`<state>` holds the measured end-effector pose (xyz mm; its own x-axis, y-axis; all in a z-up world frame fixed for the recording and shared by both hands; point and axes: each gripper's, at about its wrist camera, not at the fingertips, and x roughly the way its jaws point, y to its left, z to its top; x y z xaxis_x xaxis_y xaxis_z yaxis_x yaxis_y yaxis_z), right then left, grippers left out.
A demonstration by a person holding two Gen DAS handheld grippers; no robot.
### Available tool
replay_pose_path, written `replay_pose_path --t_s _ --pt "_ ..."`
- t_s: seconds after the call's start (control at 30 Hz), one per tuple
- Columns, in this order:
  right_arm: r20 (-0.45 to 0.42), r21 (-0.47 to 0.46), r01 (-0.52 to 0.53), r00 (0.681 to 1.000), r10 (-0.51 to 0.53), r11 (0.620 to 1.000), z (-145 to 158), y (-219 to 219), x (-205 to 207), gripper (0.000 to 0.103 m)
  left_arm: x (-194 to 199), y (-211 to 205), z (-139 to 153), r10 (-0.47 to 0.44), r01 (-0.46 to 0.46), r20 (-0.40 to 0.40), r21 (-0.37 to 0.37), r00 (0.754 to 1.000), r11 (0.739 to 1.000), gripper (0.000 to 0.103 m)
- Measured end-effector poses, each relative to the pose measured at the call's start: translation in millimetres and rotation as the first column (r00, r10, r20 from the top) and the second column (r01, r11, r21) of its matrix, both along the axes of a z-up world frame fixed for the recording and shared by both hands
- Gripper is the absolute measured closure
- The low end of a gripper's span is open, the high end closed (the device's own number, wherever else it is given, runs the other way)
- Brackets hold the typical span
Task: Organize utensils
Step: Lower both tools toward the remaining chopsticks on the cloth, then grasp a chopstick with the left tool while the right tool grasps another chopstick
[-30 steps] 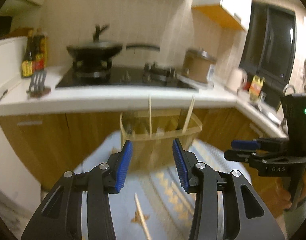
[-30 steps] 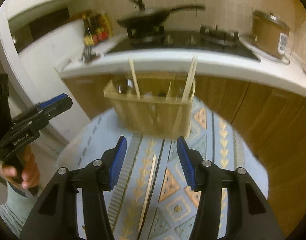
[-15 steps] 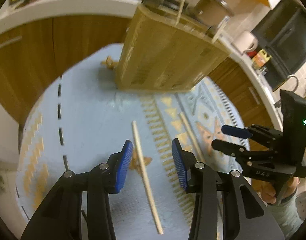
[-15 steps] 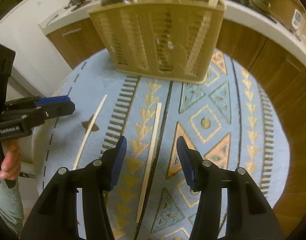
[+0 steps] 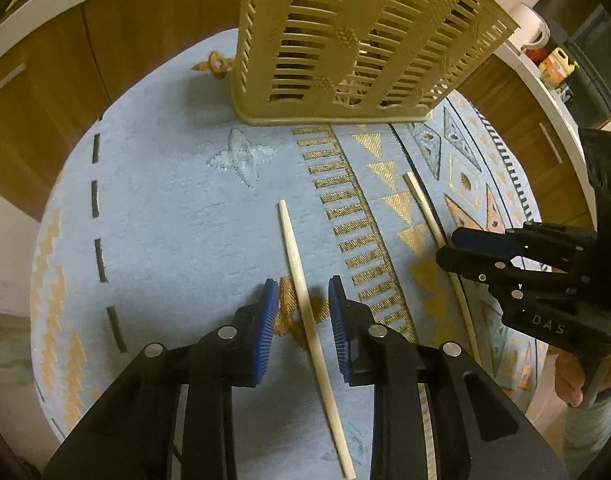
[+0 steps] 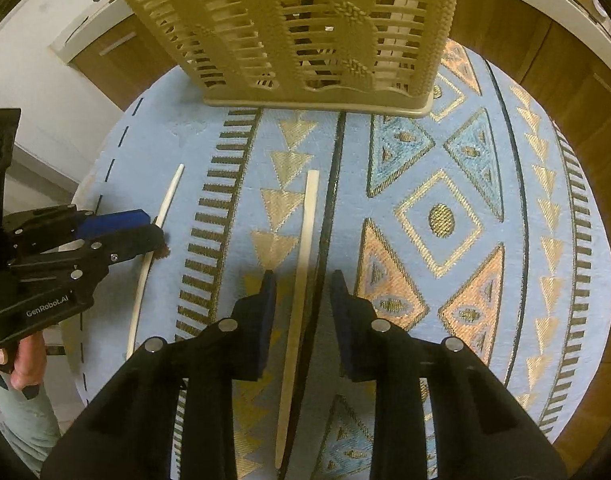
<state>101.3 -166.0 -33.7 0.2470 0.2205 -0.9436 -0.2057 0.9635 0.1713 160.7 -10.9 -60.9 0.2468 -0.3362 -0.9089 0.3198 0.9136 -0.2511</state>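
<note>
Change: both grippers have been lowered toward the cloth since the earlier frames, jaws just narrowed.
Left gripper: jaws set apart astride the left chopstick — pads not seen pressing it.
Right gripper: jaws likewise apart, the right chopstick between them, ungripped.
Chopsticks: both laid flat on the blue patterned cloth, near each other, roughly parallel.
Utensil basket: beige, slatted — stood upright at the far edge of the cloth, well apart from both chopsticks.
</note>
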Motion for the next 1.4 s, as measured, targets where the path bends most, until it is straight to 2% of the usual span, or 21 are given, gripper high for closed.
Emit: replay_pose_path --t_s 0.23,0.3,0.33,0.4,0.6,0.73,0.77,0.8,0.97,1.07,1.17,1.4 --pt "0.034 -0.095 -0.040 0.998 0.043 0.995 -4 23 1 0.079 -5 -16 5 -0.022 0.018 0.037 0.086 0.999 0.996 0.079" --pt "0.052 -0.138 -0.047 0.997 0.055 0.989 -4 30 -2 0.084 -6 -21 4 -0.027 0.020 0.054 0.120 0.998 0.993 0.080" --pt "0.061 -0.156 -0.052 0.996 0.063 0.986 -5 33 -3 0.085 -7 -23 4 -0.031 0.022 0.063 0.139 0.998 0.990 0.085" --pt "0.071 -0.166 -0.058 0.995 0.070 0.984 -6 37 -5 0.085 -7 -29 3 -0.034 0.019 0.082 0.180 0.996 0.983 0.089" --pt "0.088 -0.169 -0.069 0.992 0.085 0.983 -8 40 -8 0.087 -9 -35 4 -0.022 0.002 0.096 0.203 0.995 0.979 0.089" --pt "0.109 -0.176 -0.081 0.989 0.102 0.981 -8 35 -16 0.088 -14 -45 2 -0.018 -0.016 0.135 0.246 0.991 0.969 0.090" --pt "0.112 -0.175 -0.086 0.988 0.107 0.981 -8 36 -17 0.089 -16 -48 2 -0.016 -0.022 0.143 0.257 0.990 0.966 0.091" --pt "0.110 -0.164 -0.094 0.987 0.113 0.982 -9 36 -20 0.096 -16 -50 1 -0.015 -0.026 0.150 0.263 0.989 0.964 0.092" --pt "0.122 -0.162 -0.111 0.984 0.132 0.980 -10 34 -28 0.098 -20 -59 0 -0.004 -0.056 0.192 0.303 0.981 0.951 0.100" --pt "0.123 -0.123 -0.112 0.984 0.127 0.986 -10 29 -33 0.099 -21 -57 1 0.015 -0.069 0.195 0.271 0.981 0.960 0.100" --pt "0.137 -0.071 -0.102 0.984 0.111 0.992 -5 20 -37 0.099 -24 -48 4 0.045 -0.078 0.189 0.174 0.981 0.982 0.100" --pt "0.202 0.040 -0.092 0.976 0.082 0.995 25 -2 -48 0.099 -37 -40 34 0.063 -0.082 0.289 0.051 0.955 0.995 0.100"
